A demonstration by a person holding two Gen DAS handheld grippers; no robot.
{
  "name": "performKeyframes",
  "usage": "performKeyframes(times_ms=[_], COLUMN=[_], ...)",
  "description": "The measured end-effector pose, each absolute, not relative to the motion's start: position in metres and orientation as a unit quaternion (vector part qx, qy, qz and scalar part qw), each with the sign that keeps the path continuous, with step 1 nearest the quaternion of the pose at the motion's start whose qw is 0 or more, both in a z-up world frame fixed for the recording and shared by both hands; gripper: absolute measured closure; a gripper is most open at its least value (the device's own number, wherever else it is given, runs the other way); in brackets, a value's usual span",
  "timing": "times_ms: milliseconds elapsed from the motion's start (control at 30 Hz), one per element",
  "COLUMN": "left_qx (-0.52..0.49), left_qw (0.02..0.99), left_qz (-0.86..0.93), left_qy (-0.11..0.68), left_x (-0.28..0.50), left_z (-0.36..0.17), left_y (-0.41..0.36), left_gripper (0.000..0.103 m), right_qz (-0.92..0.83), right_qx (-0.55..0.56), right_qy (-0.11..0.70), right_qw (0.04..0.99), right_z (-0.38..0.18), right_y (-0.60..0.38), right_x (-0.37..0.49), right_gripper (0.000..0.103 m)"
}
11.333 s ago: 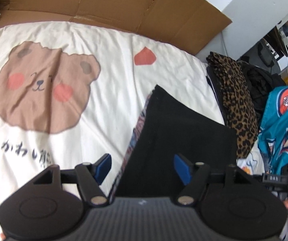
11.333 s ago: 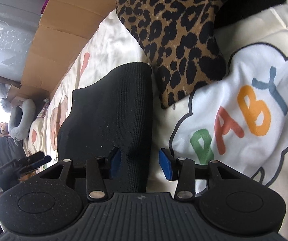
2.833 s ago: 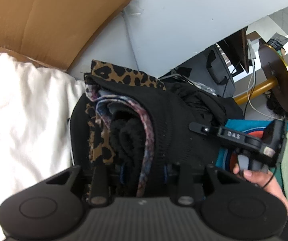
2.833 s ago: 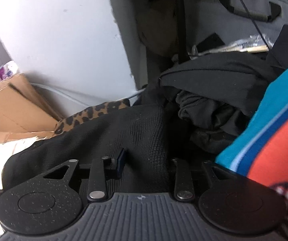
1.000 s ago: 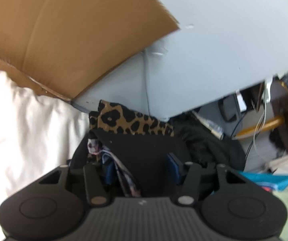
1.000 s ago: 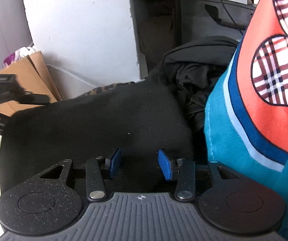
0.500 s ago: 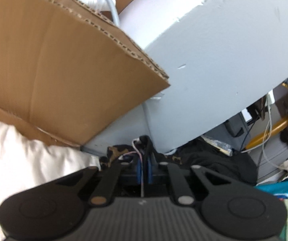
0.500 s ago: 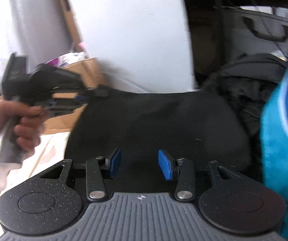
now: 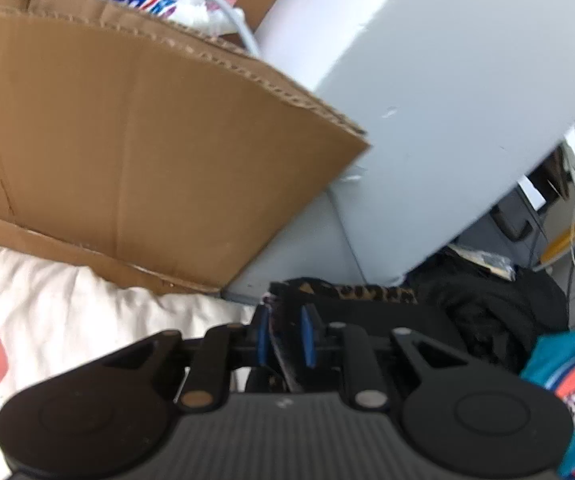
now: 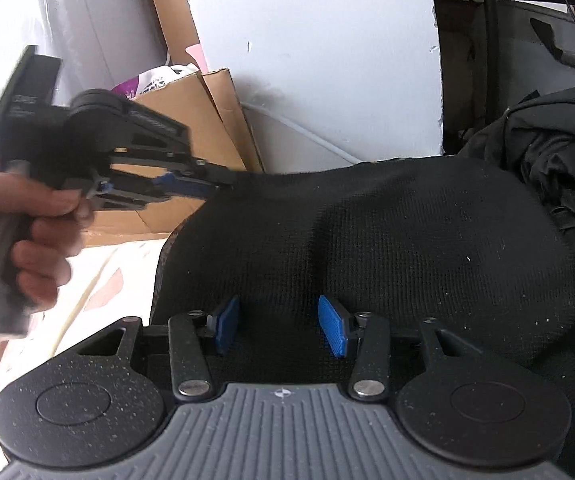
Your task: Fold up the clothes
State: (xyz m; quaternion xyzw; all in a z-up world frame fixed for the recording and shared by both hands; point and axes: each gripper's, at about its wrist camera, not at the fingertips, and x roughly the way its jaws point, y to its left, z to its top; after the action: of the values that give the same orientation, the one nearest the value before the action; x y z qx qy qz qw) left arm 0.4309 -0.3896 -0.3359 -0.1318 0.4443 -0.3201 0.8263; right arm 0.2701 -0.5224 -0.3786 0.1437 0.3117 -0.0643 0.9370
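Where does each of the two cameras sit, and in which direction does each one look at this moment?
Left wrist: sits on the left gripper, looks along its fingers at a cardboard sheet, a grey wall and the black garment; jaws nearly closed on the garment's edge.
Right wrist: sits on the right gripper, looks across the black garment toward the wall; jaws open; the person's left hand shows.
Shared: garment, cardboard, wall, left gripper.

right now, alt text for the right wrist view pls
The right gripper, jaws open, hovers over a folded black knit garment. At left, a hand holds the left gripper at the garment's far corner, cardboard behind.
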Motion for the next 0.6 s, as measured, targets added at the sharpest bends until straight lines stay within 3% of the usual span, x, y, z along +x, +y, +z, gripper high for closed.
performKeyframes(times_ms=[300,600], left_qx=[-0.088,-0.029], left_qw=[0.835,0.825], left_qz=[-0.366,-0.409], left_qy=[0.4,0.39], left_x=[0.383,0.352], left_z=[-0.296,-0.294], left_y=[-0.383,-0.405], left_gripper=[0.085,0.085], right_qz=[-0.084,-0.157], right_qx=[0.167,0.182], right_qy=[0.292,0.258], right_qw=[0.938,0.936], right_z=[-0.366,-0.362], right_y=[-0.527,-0.549], right_x=[0.247,0.184], right_gripper=[0.051,0.051])
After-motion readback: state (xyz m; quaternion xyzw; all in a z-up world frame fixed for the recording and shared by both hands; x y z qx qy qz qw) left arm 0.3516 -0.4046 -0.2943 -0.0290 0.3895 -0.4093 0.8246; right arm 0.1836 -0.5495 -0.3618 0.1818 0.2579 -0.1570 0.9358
